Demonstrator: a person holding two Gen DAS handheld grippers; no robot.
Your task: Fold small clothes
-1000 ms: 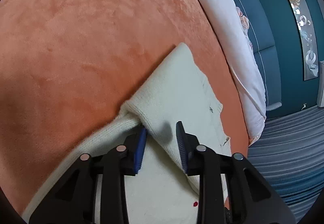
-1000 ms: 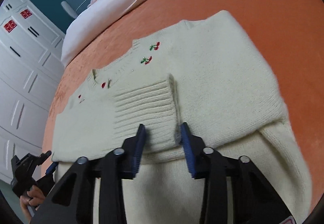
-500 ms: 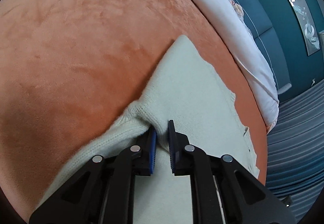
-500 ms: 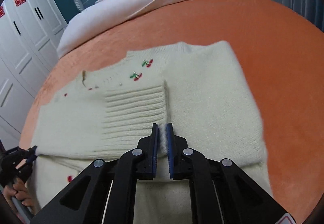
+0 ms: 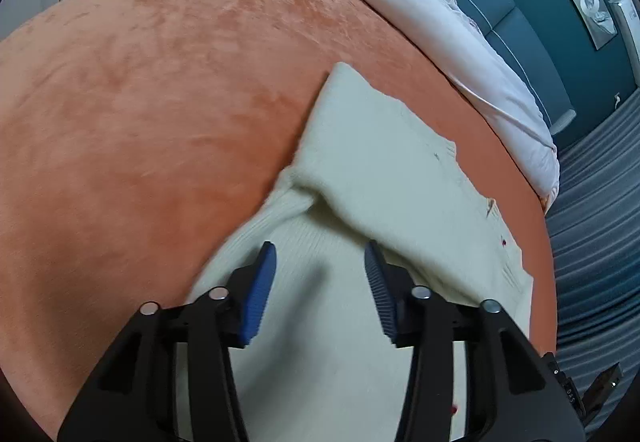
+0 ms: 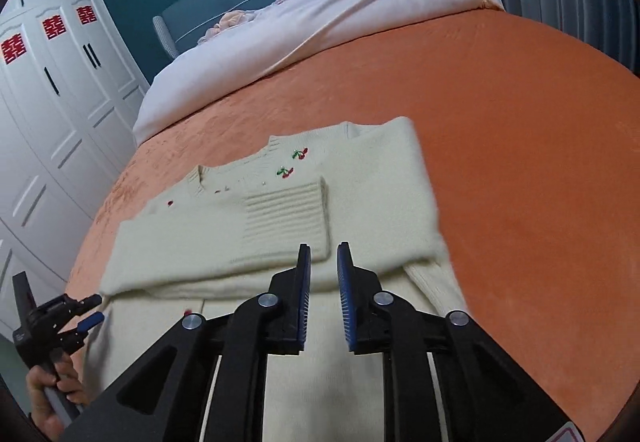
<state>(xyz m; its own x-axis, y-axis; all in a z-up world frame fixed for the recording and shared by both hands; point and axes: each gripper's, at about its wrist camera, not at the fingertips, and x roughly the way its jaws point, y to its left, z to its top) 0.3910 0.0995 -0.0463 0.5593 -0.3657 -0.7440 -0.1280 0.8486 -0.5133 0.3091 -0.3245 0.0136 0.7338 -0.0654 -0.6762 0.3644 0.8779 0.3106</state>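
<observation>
1. cream sweater [image 6: 360,194] is lying on the orange bedspread [image 6: 520,122], sleeves lying folded across the chest, likely for compactness.
2. left gripper [image 5: 318,274] is hovering wide open over the hem, empty.
3. right gripper [image 6: 322,274] is hovering, jaws slightly parted, gripping nothing.

A small cream knitted sweater [image 6: 256,242] with embroidered red cherries [image 6: 299,153] near its neckline lies flat on the orange bed cover [image 6: 500,146]. Both sleeves are folded across the chest, the ribbed cuff [image 6: 286,220] on top just below the cherries; the hem end lies unfolded.
</observation>
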